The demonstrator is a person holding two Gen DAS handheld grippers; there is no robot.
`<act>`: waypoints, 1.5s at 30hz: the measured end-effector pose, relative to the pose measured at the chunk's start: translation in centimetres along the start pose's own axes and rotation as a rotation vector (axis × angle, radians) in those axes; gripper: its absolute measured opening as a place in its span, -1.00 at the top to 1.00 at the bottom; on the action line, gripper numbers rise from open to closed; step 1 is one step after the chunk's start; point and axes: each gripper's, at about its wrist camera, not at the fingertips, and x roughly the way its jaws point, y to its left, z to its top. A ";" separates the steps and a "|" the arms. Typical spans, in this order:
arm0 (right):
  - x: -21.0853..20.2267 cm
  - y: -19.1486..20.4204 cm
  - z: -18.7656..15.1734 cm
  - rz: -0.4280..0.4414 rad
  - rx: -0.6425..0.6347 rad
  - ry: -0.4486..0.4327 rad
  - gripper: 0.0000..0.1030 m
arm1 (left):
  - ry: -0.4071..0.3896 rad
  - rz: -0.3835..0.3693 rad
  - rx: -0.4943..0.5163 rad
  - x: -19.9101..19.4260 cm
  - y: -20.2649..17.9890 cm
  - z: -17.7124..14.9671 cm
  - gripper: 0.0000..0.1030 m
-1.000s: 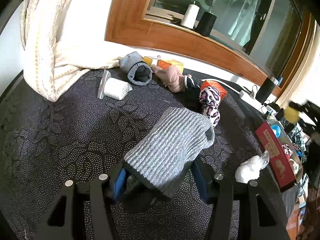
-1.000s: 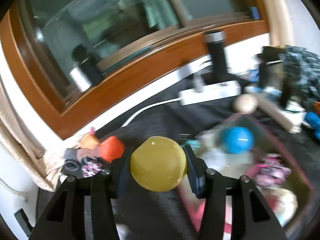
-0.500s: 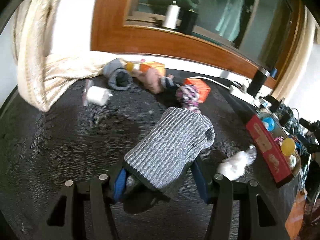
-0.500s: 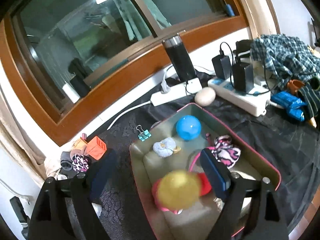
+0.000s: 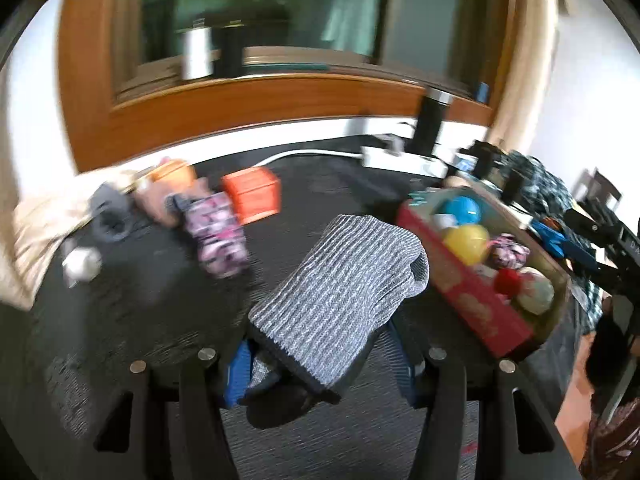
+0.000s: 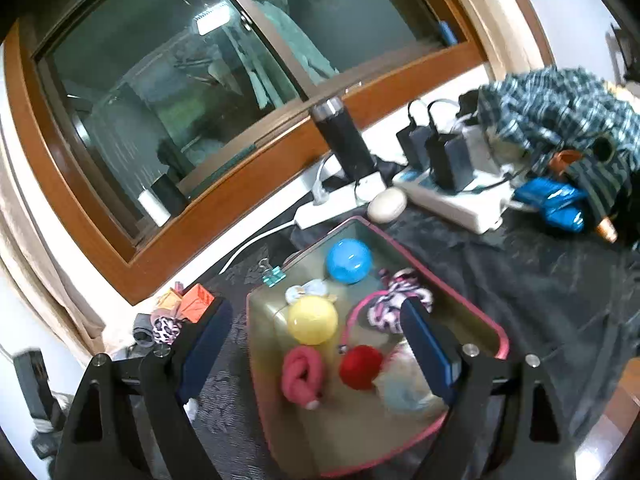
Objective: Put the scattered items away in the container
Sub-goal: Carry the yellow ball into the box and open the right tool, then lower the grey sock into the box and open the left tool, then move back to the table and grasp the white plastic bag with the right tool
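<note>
My left gripper (image 5: 320, 360) is shut on a grey ribbed sock (image 5: 340, 296), which drapes forward over the dark cloth. Just right of it stands the red-walled container (image 5: 472, 304). My right gripper (image 6: 316, 320) hovers open over that container (image 6: 496, 332) with nothing between its fingers. Below it a yellow ball (image 6: 312, 320) lies inside, beside a blue ball (image 6: 348, 260), a red pompom (image 6: 360, 366), a pink roll (image 6: 300, 376) and a pink-and-white sock (image 6: 392, 304). Scattered at the far left are an orange box (image 5: 252, 194), a leopard-print sock (image 5: 218, 236), a grey sock roll (image 5: 110, 212) and a white packet (image 5: 82, 264).
Behind the container lie white power strips (image 6: 452, 200) with black chargers, a black flask (image 6: 344, 140), a pale egg-shaped object (image 6: 386, 205) and a teal binder clip (image 6: 274, 274). A plaid cloth (image 6: 560, 108) and blue item (image 6: 556, 204) sit at the right. The wooden window frame (image 5: 256, 104) backs the table.
My right gripper opened and the yellow ball dropped from it into the container. My left gripper swung right with the grey sock, bringing the container close.
</note>
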 end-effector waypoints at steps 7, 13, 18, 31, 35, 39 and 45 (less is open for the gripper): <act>-2.2 -3.0 0.3 -0.017 0.041 -0.063 -0.72 | -0.006 -0.082 0.106 1.9 -7.4 2.4 -0.13; -2.7 -5.9 0.1 -0.036 0.089 -0.063 -0.72 | 0.007 -0.137 0.175 3.7 -12.5 3.5 -0.13; -2.9 -6.8 0.0 -0.046 0.096 -0.065 -0.72 | 0.029 -0.182 0.182 5.4 -14.3 4.0 -0.31; -2.2 -4.4 -0.7 -0.015 0.067 -0.049 -0.72 | -0.002 -0.146 0.039 4.4 -7.6 4.5 -0.60; -2.2 -1.7 -0.9 0.028 0.032 -0.046 -0.72 | -0.019 -0.097 -0.042 3.3 -3.1 4.2 -0.60; -2.2 2.2 -1.5 0.084 -0.020 -0.042 -0.72 | -0.034 -0.045 -0.128 1.9 1.7 3.3 -0.60; -0.1 8.9 -3.8 0.172 -0.129 0.049 -0.72 | -0.054 0.016 -0.246 -0.2 8.3 1.4 -0.60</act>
